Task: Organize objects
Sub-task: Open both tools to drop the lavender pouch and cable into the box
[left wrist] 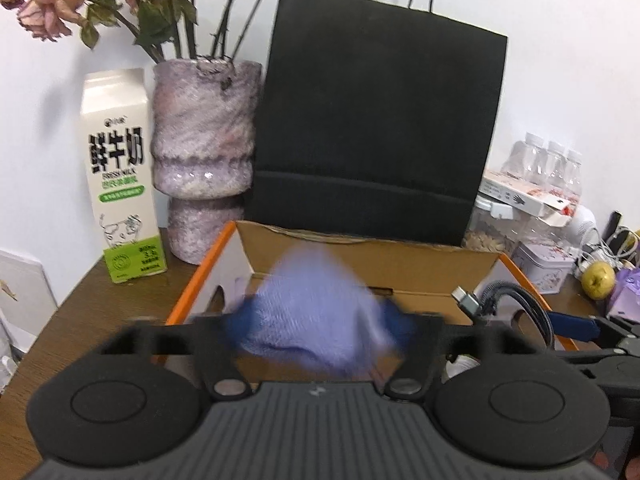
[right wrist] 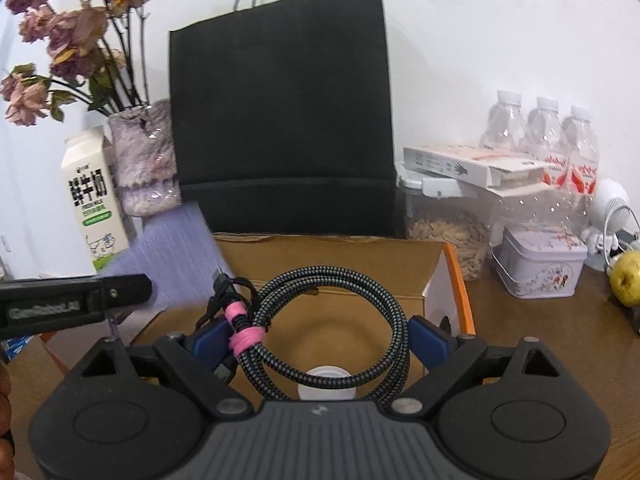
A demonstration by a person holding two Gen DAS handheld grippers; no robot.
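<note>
Purple cloth [left wrist: 316,320]: blurred and lying between the left gripper's [left wrist: 320,328] blue pads, above the open cardboard box [left wrist: 360,260]; it is bulging past both pads. In the right wrist view it is showing as a pale purple sheet [right wrist: 176,256] over the box's left edge.

Left gripper: jaws are standing wide. Whether the pads are pressing the cloth or letting it go, the blur is not allowing me to tell.

Coiled cable [right wrist: 332,328]: braided, bound with a pink tie, sitting between the pads of the right gripper [right wrist: 320,340] and hanging over the box interior.

Right gripper: jaws are standing wide, with the coil spanning the gap and touching both pads; judged to be gripping the cable.

Box: orange-edged, open, standing on the wooden table [left wrist: 100,312] in front of the black paper bag [left wrist: 376,120]. A white round object [right wrist: 326,384] is lying inside, under the cable.

Surroundings: the milk carton [left wrist: 120,176] and vase [left wrist: 204,152] of dried roses are standing left of the bag; bottles [right wrist: 540,132], a jar of seeds [right wrist: 448,240], a tin [right wrist: 536,264] and a yellow fruit [right wrist: 628,276] are crowding the right.

Progress: judged mid-task. Both items are over the box, neither is resting in it; the remaining clutter is awaiting sorting.
</note>
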